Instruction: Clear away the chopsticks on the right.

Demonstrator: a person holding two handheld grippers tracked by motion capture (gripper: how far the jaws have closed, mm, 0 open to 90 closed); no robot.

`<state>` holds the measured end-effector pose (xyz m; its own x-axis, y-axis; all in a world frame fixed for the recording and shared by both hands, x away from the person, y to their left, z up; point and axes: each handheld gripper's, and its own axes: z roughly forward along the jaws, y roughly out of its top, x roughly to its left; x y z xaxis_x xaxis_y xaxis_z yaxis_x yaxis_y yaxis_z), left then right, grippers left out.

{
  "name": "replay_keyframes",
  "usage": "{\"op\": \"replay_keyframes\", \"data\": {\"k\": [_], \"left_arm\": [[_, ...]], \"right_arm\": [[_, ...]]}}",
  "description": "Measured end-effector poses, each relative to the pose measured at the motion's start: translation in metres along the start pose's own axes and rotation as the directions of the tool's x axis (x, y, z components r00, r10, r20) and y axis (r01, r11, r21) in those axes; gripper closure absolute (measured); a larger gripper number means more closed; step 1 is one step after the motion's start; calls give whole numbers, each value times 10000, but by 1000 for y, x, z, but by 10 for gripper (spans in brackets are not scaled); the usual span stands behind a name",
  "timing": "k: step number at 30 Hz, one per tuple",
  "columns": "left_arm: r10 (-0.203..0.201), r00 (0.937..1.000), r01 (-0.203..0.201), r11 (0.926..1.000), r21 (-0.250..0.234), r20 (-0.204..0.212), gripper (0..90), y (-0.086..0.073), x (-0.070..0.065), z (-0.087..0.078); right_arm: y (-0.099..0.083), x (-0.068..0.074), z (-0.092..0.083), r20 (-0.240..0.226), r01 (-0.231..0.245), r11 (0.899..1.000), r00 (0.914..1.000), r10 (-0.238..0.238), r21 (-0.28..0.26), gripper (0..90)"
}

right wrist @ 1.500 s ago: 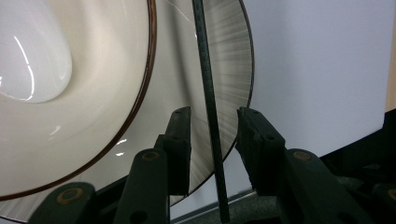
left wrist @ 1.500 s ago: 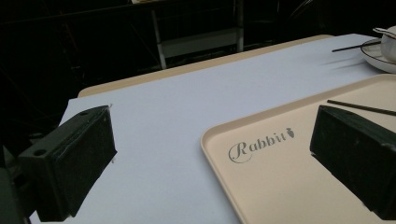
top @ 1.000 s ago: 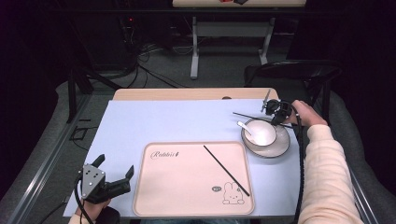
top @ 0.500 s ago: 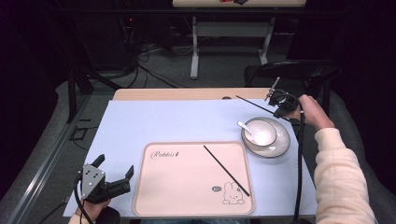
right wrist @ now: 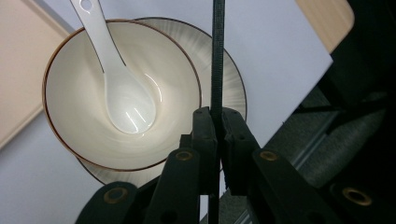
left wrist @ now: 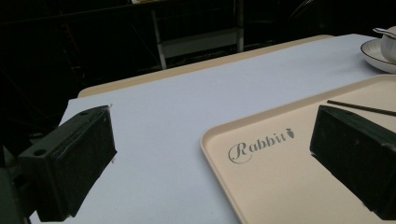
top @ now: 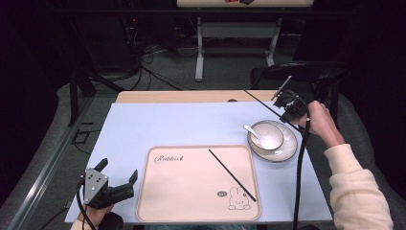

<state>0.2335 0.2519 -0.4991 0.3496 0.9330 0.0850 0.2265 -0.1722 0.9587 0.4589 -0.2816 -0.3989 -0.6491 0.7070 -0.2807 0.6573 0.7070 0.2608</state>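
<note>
Chopstick (right wrist: 217, 56) number one is pinched between my right gripper (right wrist: 215, 122) fingers, lifted clear of the desk (top: 158, 124) just behind the bowl (top: 268, 135); in the high view it runs as a thin dark line out from the gripper toward the desk's far edge. Its mate, the second chopstick (top: 232, 175), lies diagonally on the pink tray (top: 191, 191), one end near the rabbit print. I judge these sticks light, rigid and smooth, so a grip at one spot lets the long free end swing or pivot; holding nearer the middle would steady it, and I'd keep the clamp firm without twisting. From the right gripper view the stick passes straight up through the closed pads, and my hold seems to be well away from its far tip. The bowl sits on a saucer (top: 287, 148) with a white spoon (right wrist: 112, 79) resting inside; all three look ceramic, hard and breakable, so I'd keep the stick from knocking them. My left gripper (top: 117, 184) rests at the desk's near left corner, fingers spread wide and empty, beside the tray.
</note>
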Motion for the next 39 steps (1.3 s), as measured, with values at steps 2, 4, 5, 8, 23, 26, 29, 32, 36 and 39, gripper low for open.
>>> {"op": "replay_keyframes", "data": {"k": [2, 4, 5, 8, 23, 26, 29, 32, 36, 39], "left_arm": [[35, 10000, -35, 10000, 10, 18, 0, 0, 0, 0], [37, 10000, -37, 10000, 6, 20, 0, 0, 0, 0], [34, 10000, -34, 10000, 6, 14, 0, 0, 0, 0], [44, 10000, -44, 10000, 11, 22, 0, 0, 0, 0], [55, 10000, -55, 10000, -9, 40, 0, 0, 0, 0], [20, 10000, -20, 10000, -13, 32, 0, 0, 0, 0], [88, 9999, -87, 10000, -19, 64, 0, 0, 0, 0], [53, 10000, -53, 10000, -23, 56, 0, 0, 0, 0], [91, 9999, -90, 10000, -33, 83, 0, 0, 0, 0], [65, 9999, -65, 10000, -57, 80, 0, 0, 0, 0]], "right_arm": [[-2, 8, -8, 126, -637, 9980, 9979, 638, -41, 853], [-3, 16, -11, 189, -719, 9974, 9972, 720, -46, 853], [-4, 21, -13, 203, -971, 9953, 9951, 972, -41, 853], [-6, 31, -16, 184, -1073, 9940, 9940, 1077, -203, 853], [-22, 74, -29, -144, -1907, 9794, 9816, 1902, -668, 853], [-28, 84, -28, -406, -2000, 9773, 9795, 1975, -703, 852], [-33, 92, -26, -678, -2287, 9687, 9725, 2229, -967, 852], [-36, 100, -21, -907, -2415, 9641, 9684, 2322, -1103, 852], [-37, 108, -16, -1110, -2481, 9634, 9652, 2368, -1015, 852], [-35, 118, -7, -1292, -2409, 9666, 9649, 2288, -873, 852]]}}
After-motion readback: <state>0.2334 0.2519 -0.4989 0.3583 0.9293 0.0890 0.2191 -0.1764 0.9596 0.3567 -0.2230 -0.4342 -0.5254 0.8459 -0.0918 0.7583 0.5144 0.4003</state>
